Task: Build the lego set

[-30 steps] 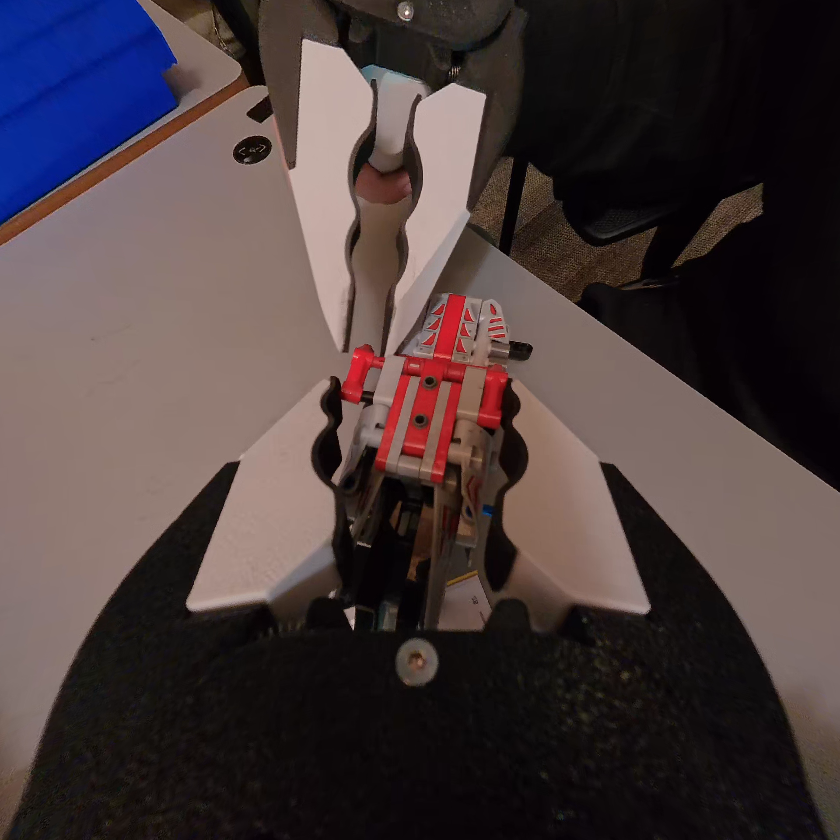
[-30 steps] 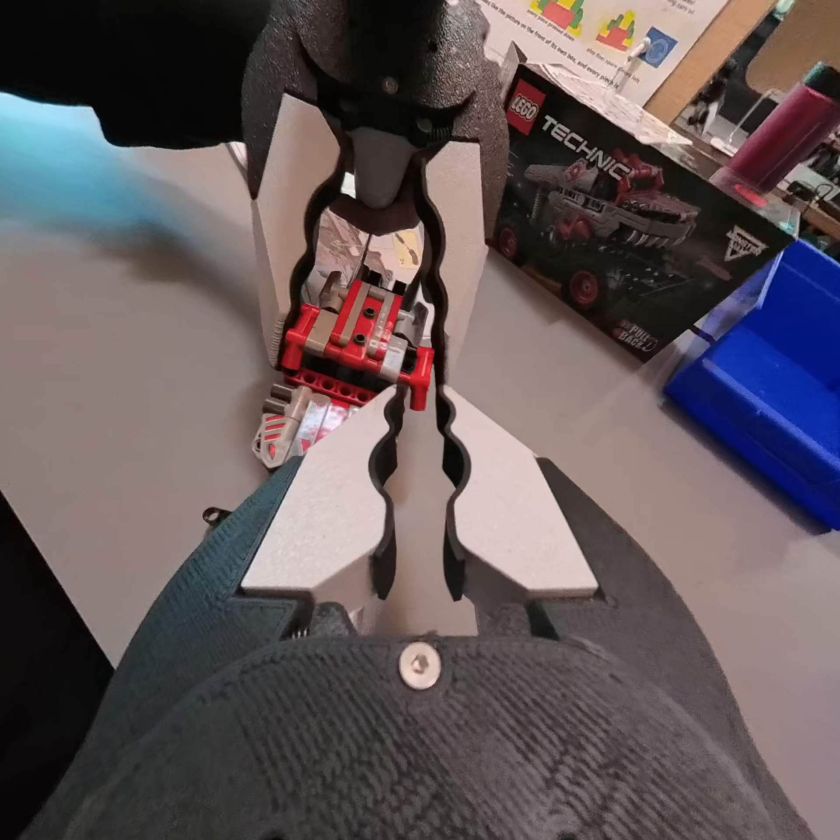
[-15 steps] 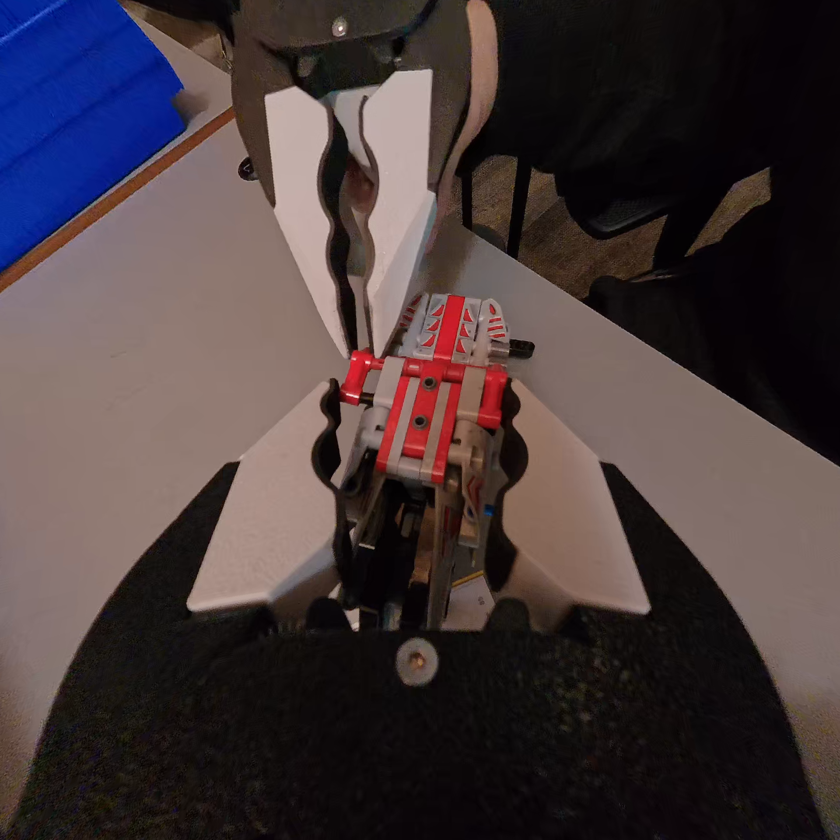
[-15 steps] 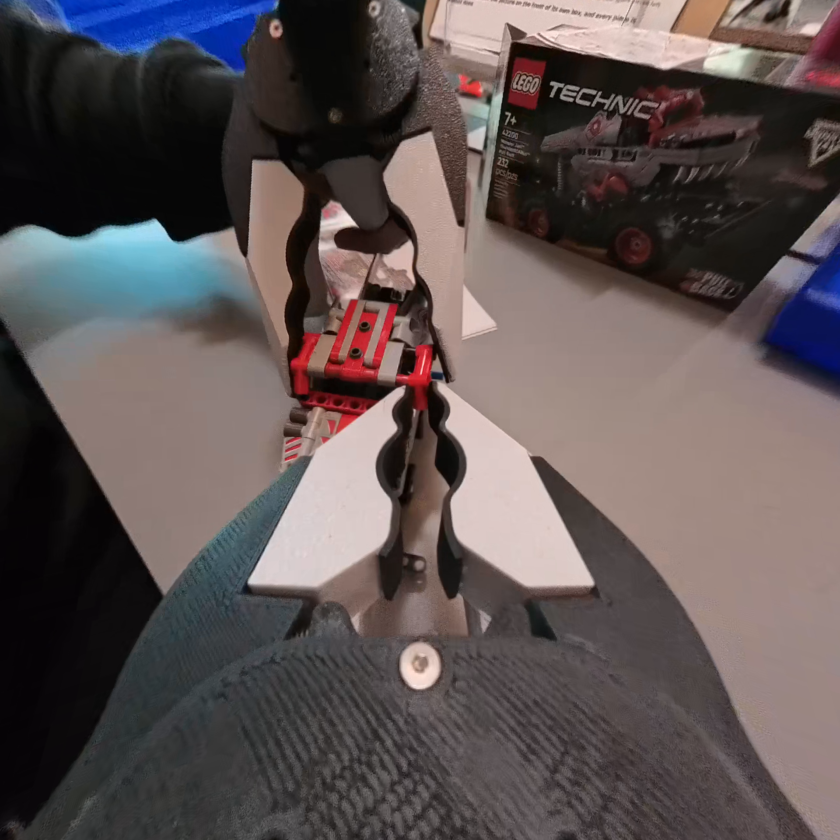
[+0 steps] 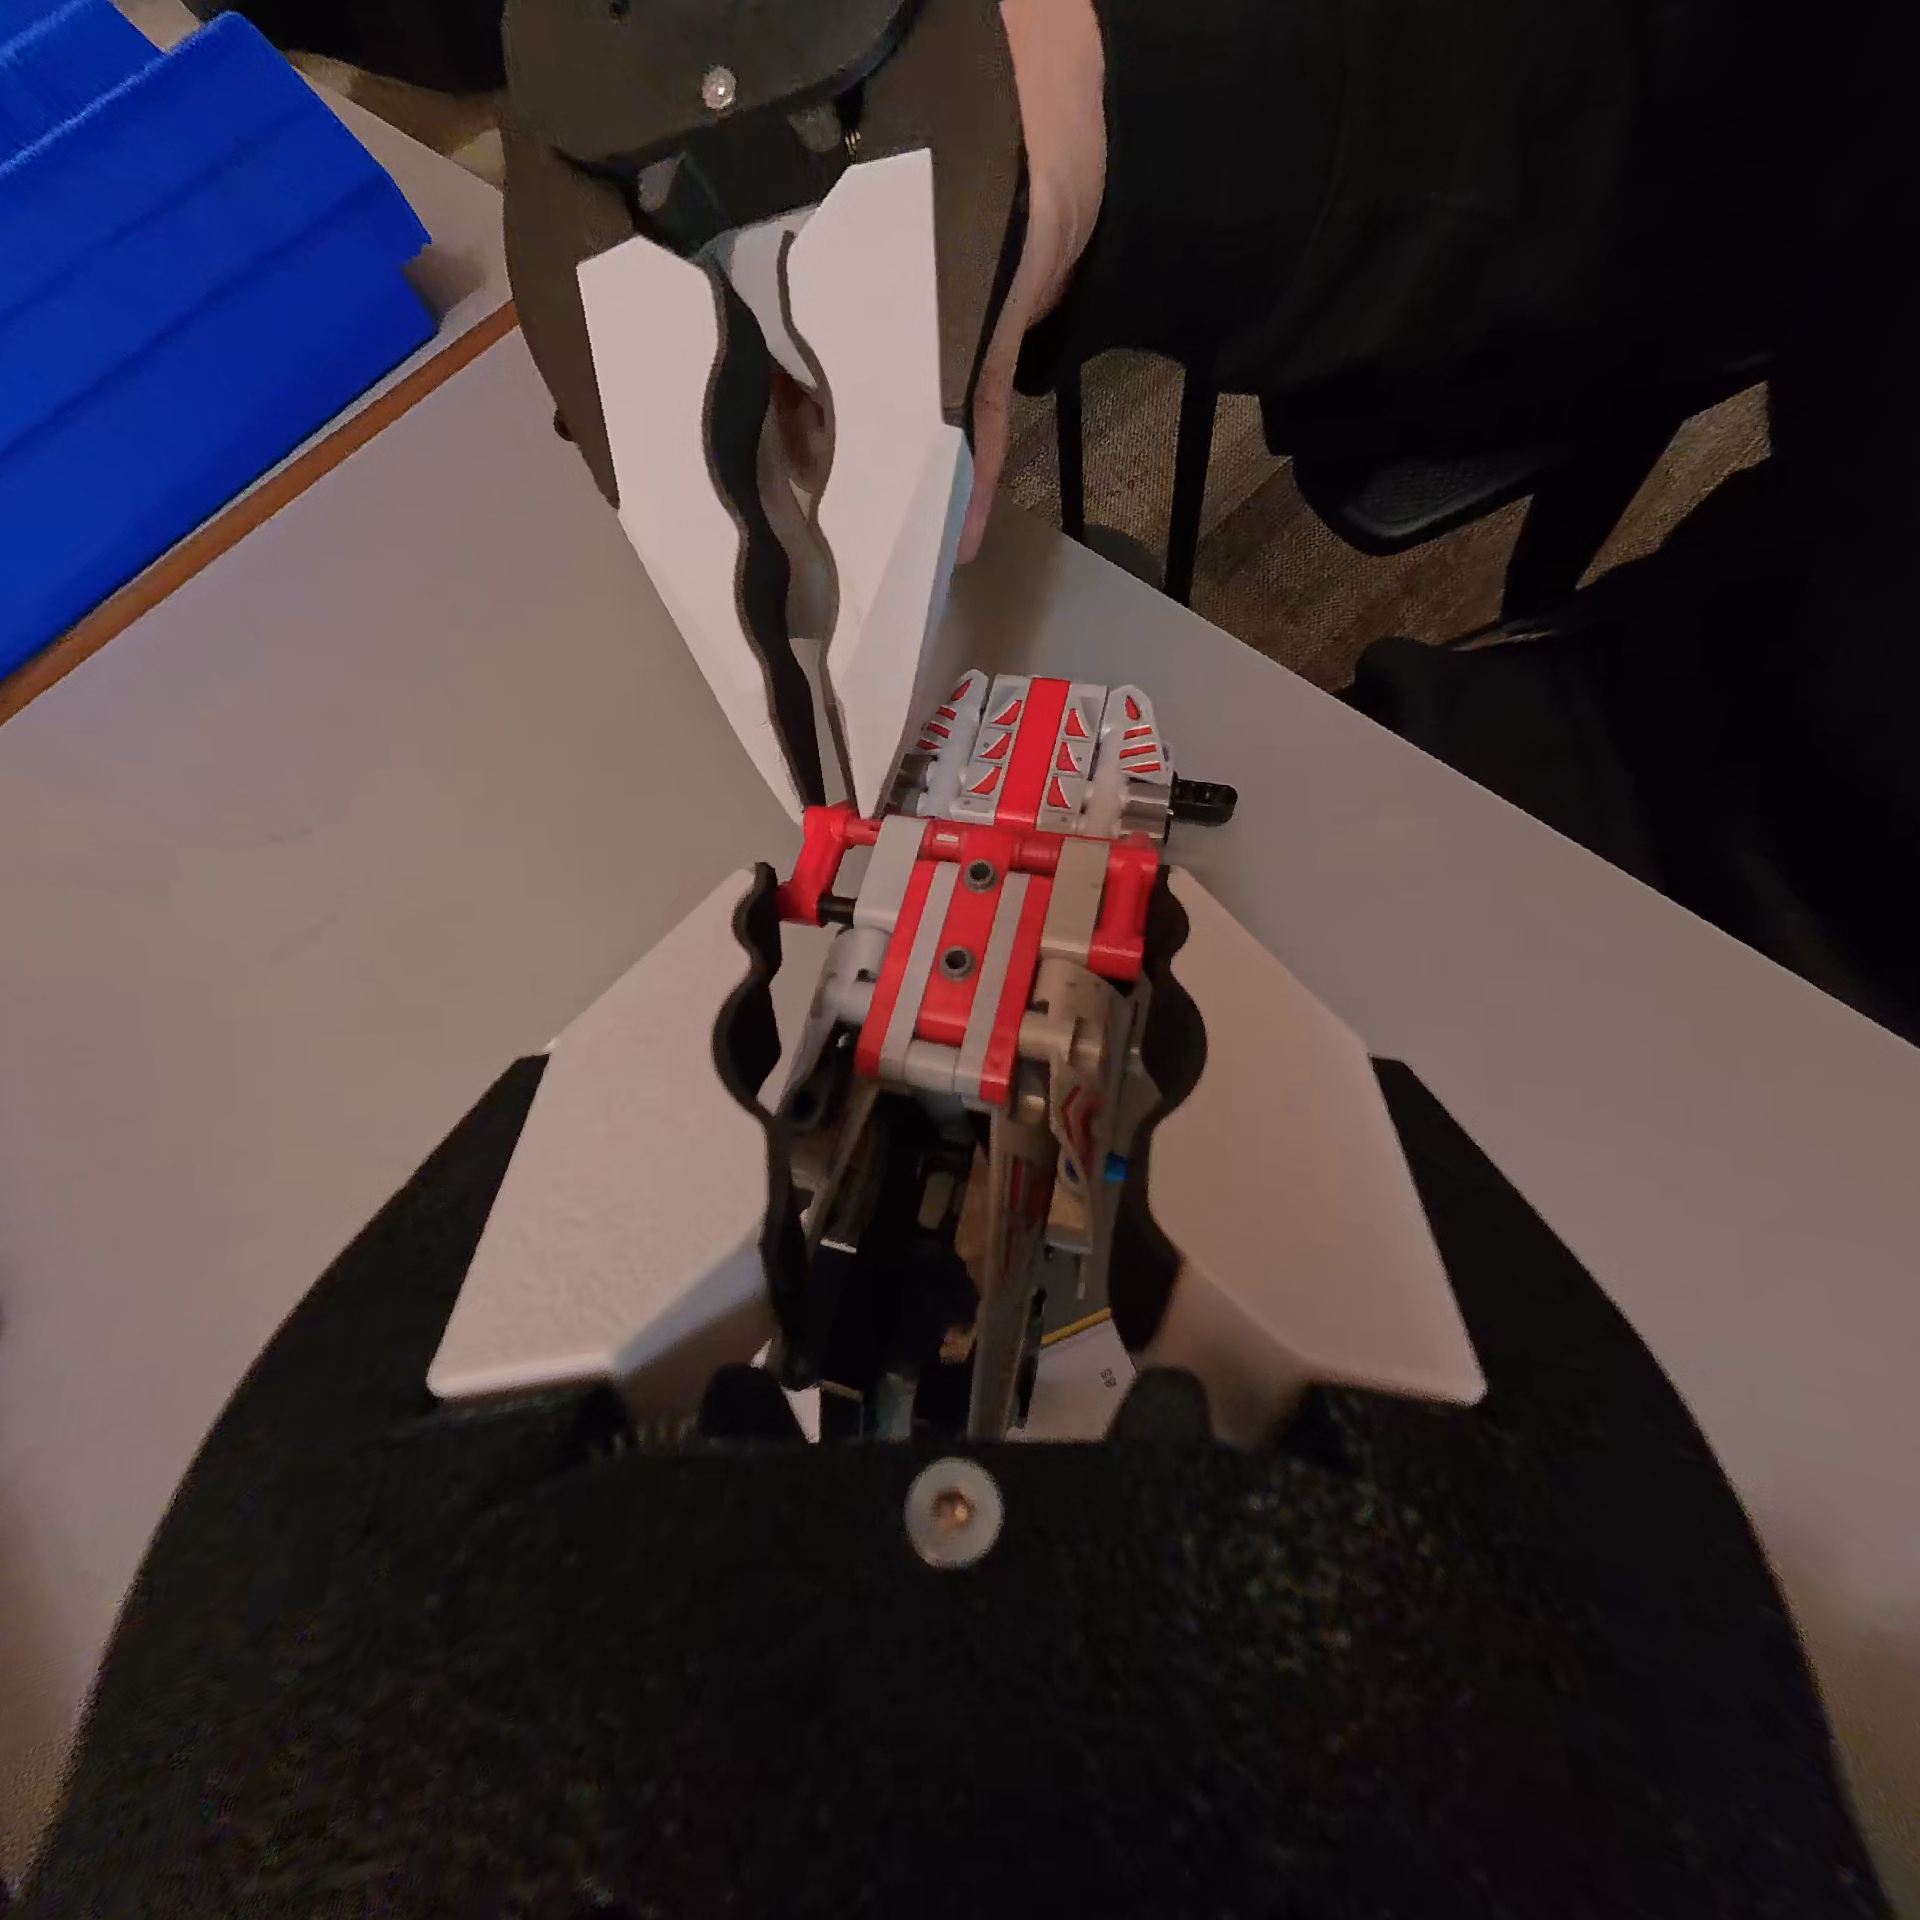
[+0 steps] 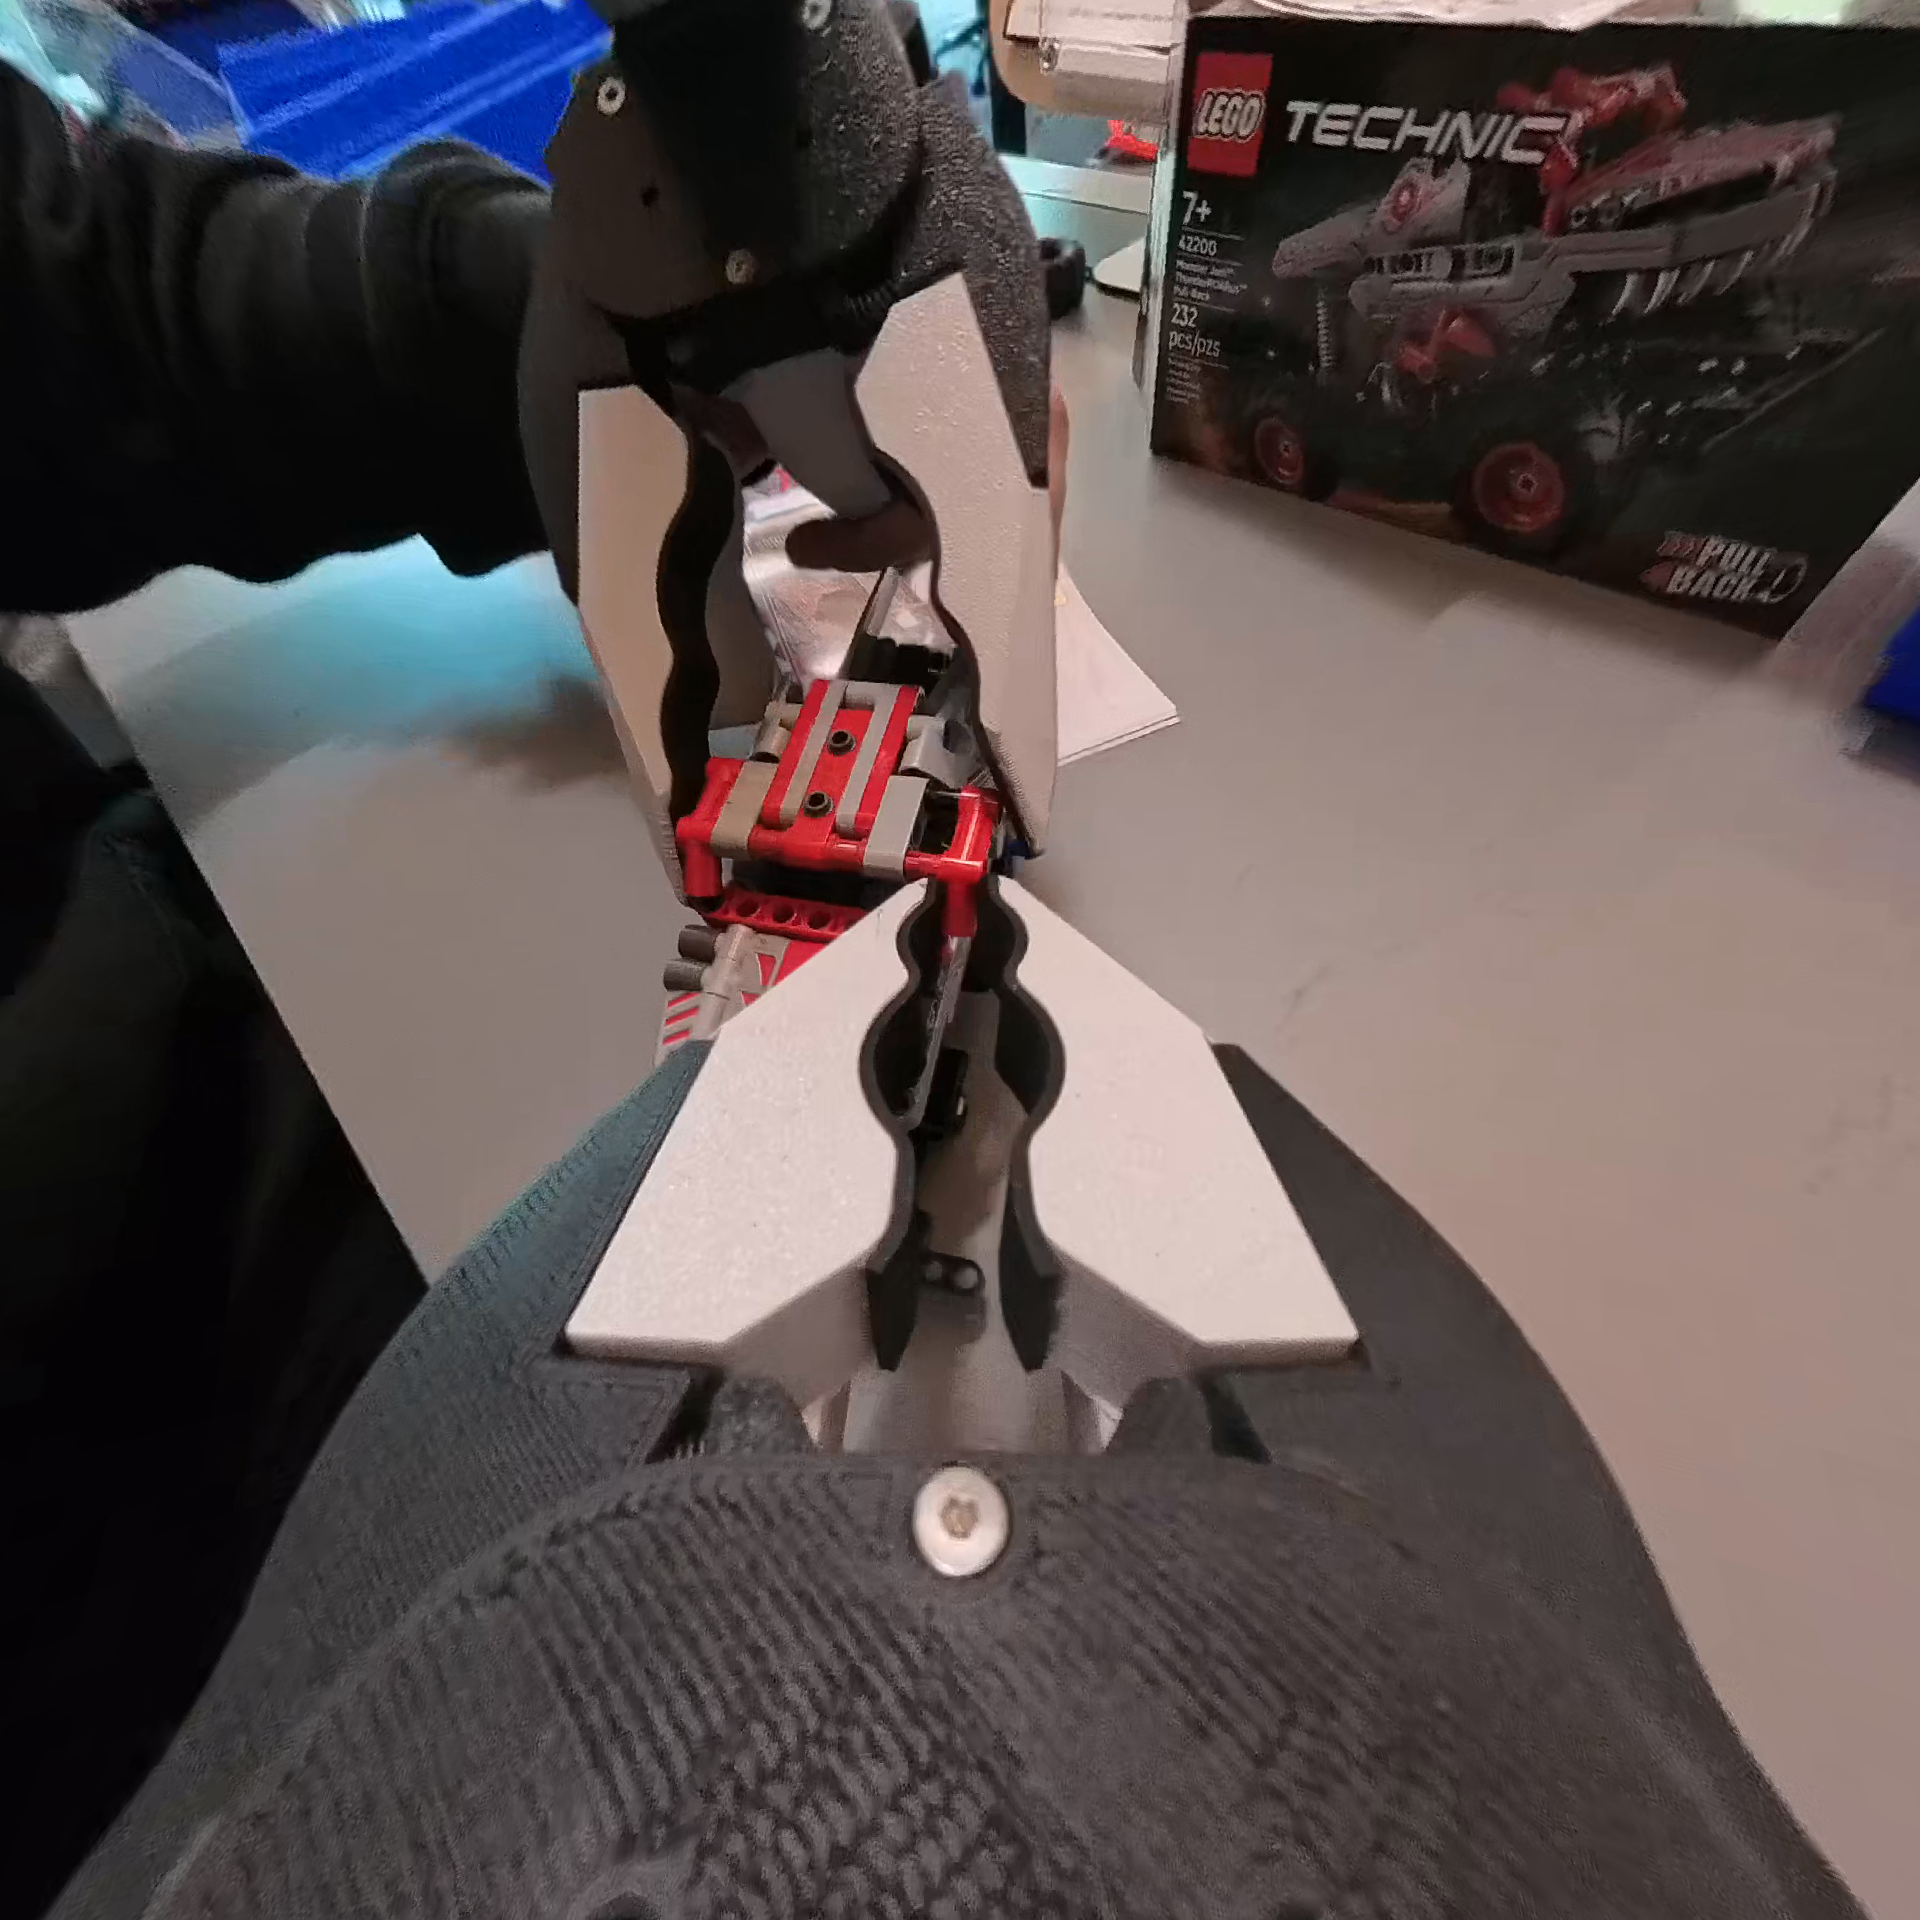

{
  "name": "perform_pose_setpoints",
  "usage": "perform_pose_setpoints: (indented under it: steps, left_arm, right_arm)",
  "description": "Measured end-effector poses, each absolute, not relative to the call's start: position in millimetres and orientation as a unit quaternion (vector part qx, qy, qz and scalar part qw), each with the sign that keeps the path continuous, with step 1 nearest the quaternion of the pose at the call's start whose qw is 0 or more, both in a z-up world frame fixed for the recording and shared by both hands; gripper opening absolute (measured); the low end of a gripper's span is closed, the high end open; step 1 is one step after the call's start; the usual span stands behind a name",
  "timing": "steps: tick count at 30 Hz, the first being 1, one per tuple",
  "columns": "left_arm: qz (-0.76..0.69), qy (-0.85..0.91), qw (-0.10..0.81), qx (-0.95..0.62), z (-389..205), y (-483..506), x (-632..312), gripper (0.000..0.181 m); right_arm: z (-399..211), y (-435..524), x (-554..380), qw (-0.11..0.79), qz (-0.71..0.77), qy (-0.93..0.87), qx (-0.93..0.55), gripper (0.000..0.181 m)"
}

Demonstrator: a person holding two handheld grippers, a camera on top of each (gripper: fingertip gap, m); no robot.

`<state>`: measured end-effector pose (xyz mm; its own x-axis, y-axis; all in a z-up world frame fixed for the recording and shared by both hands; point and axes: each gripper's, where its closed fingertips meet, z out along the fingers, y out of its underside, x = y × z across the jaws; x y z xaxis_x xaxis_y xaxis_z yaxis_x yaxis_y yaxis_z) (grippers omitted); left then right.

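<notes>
The left gripper (image 5: 961, 935) hugs one red-and-grey lego model (image 5: 987, 935) mid-frame; its bottom is hidden. The right gripper (image 6: 951, 914) pinches the model's red corner. One box (image 6: 1507, 312), upper right.

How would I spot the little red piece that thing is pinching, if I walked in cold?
Start at the grey table, where the left hand-held gripper holds a red and grey lego model. At one front corner sits a small red connector, touched by the right hand-held gripper. Unlike the flat striped panels beside it, it sticks out sideways.
</notes>
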<state>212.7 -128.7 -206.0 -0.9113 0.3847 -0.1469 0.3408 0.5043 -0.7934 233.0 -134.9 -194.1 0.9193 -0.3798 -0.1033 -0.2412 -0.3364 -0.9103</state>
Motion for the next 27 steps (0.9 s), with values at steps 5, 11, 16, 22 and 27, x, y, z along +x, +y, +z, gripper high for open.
perform_pose_setpoints:
  steps: [5, 11, 16, 22, 27]
  left_arm:
    - [0.449, -0.867, 0.024, -0.215, -206.0, -127.8, 210.8, 0.069]
    - [0.445, -0.87, 0.025, -0.209, -205.7, -128.0, 211.4, 0.069]
    - [0.453, -0.865, 0.034, -0.212, -206.2, -127.3, 210.7, 0.069]
    - [0.449, -0.868, 0.034, -0.211, -206.6, -126.7, 210.5, 0.068]
    - [0.453, -0.87, 0.035, -0.194, -206.2, -127.9, 212.9, 0.069]
  right_arm:
    - [-194.7, -134.3, 231.0, 0.51, -0.109, 0.166, -0.837, 0.006]
    - [-194.5, -134.0, 232.3, 0.522, -0.116, 0.166, -0.828, 0.006]
    - [-194.6, -133.8, 231.6, 0.537, -0.113, 0.161, -0.821, 0.005]
    - [-194.7, -133.1, 231.1, 0.545, -0.103, 0.166, -0.815, 0.006]
    - [-193.8, -134.0, 234.2, 0.536, -0.134, 0.158, -0.819, 0.006]
